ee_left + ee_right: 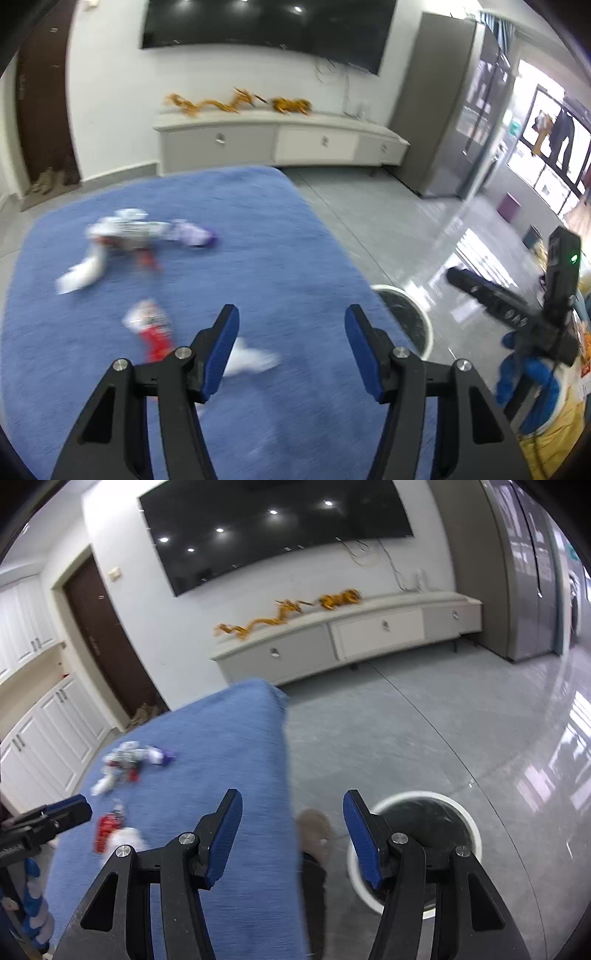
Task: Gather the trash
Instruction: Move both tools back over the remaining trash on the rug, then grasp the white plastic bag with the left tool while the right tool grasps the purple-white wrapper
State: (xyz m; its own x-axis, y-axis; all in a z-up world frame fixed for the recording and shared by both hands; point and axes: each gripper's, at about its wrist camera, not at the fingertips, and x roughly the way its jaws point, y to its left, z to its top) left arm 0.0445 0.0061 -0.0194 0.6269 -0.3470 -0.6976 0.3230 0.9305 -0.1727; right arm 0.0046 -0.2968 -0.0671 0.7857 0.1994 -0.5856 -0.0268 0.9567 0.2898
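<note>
Ahead of the left gripper (291,345), wrappers (147,325) litter the blue cloth (277,240); none appears collected. Both it and the right gripper (291,825) gape wide, empty. Bin (474,834) contents are blurred.

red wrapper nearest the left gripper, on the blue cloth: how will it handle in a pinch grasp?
The red wrapper looks like thin crumpled film: probably very light and floppy, likely to fold between the pads. It lies flat on the soft blue cloth, so fingers may snag fabric. The left gripper is open above it.
</note>
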